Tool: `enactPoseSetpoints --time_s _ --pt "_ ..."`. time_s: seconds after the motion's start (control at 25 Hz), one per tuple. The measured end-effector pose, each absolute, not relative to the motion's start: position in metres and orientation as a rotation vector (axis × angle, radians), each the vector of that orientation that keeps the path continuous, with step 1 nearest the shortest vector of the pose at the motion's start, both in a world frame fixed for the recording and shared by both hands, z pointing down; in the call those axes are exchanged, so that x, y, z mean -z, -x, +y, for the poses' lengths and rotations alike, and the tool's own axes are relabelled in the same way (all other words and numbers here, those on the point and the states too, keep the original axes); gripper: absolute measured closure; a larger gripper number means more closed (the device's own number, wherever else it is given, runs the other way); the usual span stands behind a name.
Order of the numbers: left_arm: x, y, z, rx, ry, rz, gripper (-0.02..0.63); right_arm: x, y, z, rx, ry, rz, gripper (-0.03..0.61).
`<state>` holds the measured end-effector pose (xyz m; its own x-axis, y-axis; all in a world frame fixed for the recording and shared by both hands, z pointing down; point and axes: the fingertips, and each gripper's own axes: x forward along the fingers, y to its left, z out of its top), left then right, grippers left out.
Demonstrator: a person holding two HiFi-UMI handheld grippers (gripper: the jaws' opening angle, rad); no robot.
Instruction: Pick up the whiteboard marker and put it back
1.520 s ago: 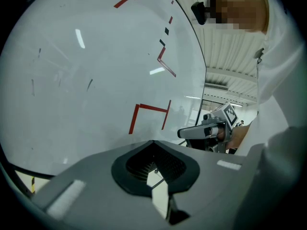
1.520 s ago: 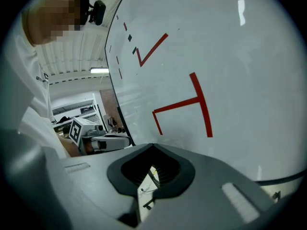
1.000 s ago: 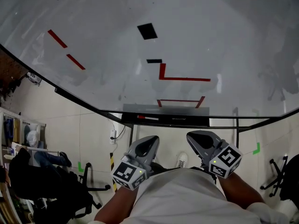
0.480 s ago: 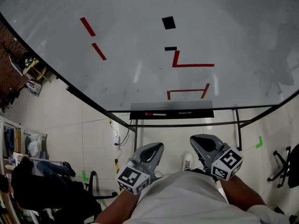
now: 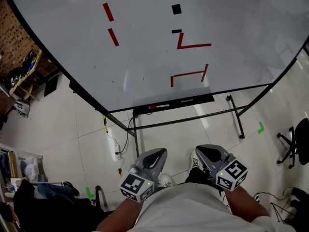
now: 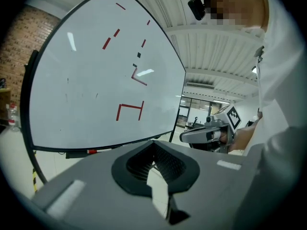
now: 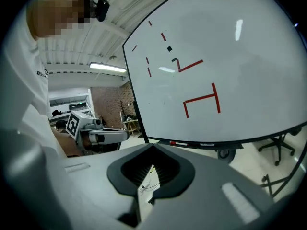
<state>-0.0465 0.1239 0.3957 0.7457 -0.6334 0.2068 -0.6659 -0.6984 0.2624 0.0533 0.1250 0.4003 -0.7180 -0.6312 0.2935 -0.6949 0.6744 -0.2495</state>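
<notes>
Head view: the whiteboard (image 5: pixel 145 42) now sits farther up and smaller than a second ago, so its tray (image 5: pixel 198 99) has drawn away from both grippers. The marker (image 5: pixel 159 106) lies in that tray, red cap to the left, well apart from the left gripper (image 5: pixel 153 154) and right gripper (image 5: pixel 207 152), which hang close to the body.

Left gripper view: the jaws are together on nothing, and the marker (image 6: pixel 93 151) is far ahead.

Right gripper view: these jaws are also together and empty, with the marker (image 7: pixel 178 143) distant. By my reading, the reach has not begun.
</notes>
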Motion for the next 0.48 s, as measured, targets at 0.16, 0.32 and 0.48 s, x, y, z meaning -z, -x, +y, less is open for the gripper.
enactPoseSetpoints --time_s 0.16,0.32,0.48 --pt "-0.394 0.042 0.139 -0.135 -2.647 -0.97 0.597 -0.399 -0.057 0.144 -0.53 -1.118 -2.691 0.577" --pt "-0.395 0.036 0.144 -0.131 -2.63 -0.998 0.597 -0.407 -0.07 0.148 -0.581 -1.119 -2.679 0.577" --pt "-0.389 0.023 0.147 -0.109 -2.614 -1.025 0.597 -0.419 -0.084 0.152 -0.559 -1.07 -2.646 0.577"
